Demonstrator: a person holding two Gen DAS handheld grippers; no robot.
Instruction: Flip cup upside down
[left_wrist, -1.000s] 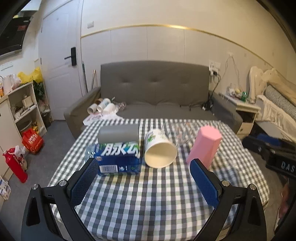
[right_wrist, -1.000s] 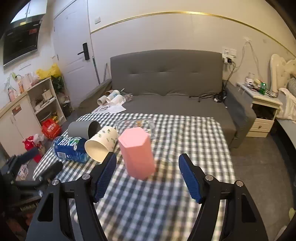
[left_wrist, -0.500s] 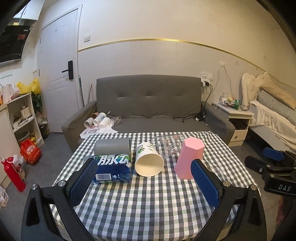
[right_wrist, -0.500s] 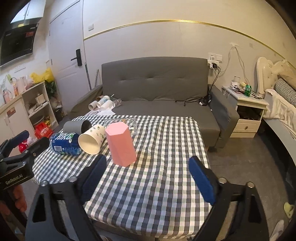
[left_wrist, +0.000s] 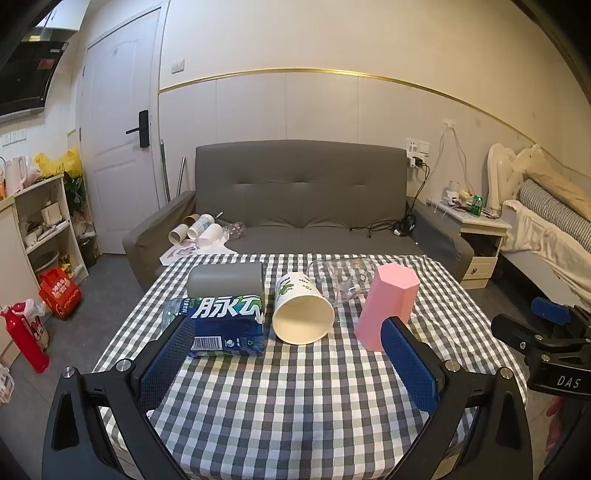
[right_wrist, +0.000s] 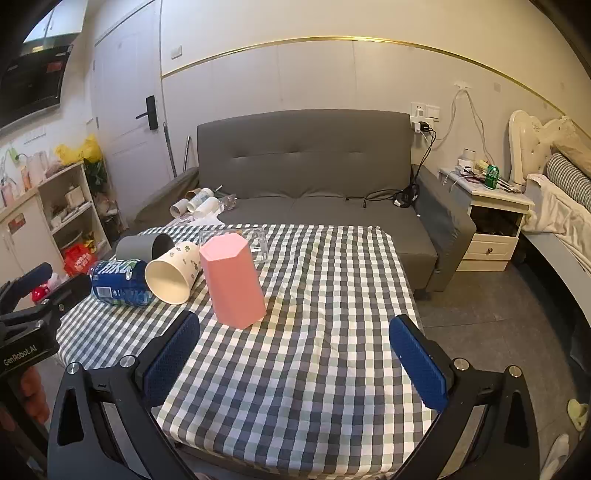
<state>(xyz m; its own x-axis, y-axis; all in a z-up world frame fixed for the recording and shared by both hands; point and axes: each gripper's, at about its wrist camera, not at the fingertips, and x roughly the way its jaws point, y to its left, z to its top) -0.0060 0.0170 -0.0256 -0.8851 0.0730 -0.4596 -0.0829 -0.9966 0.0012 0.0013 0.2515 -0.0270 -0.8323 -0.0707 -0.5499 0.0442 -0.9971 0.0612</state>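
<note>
A pink hexagonal cup (left_wrist: 388, 302) (right_wrist: 234, 280) stands mouth down on the checked tablecloth. A white paper cup (left_wrist: 301, 312) (right_wrist: 173, 271) lies on its side, mouth toward me. A grey cup (left_wrist: 225, 278) (right_wrist: 142, 247) lies on its side behind a blue bottle (left_wrist: 221, 323) (right_wrist: 118, 282). My left gripper (left_wrist: 288, 354) is open and empty, over the table's near part, short of the cups. My right gripper (right_wrist: 295, 350) is open and empty, to the right of the pink cup.
A clear glass cup (left_wrist: 340, 277) lies behind the pink cup. The table (right_wrist: 314, 369) ends close in front of me. A grey sofa (left_wrist: 303, 206) stands behind it, a nightstand (right_wrist: 487, 221) at right, shelves (left_wrist: 40, 229) at left.
Both grippers have pulled back and up from the cups, which now look smaller and farther away. Both stay open. The objects on the table have not moved.
</note>
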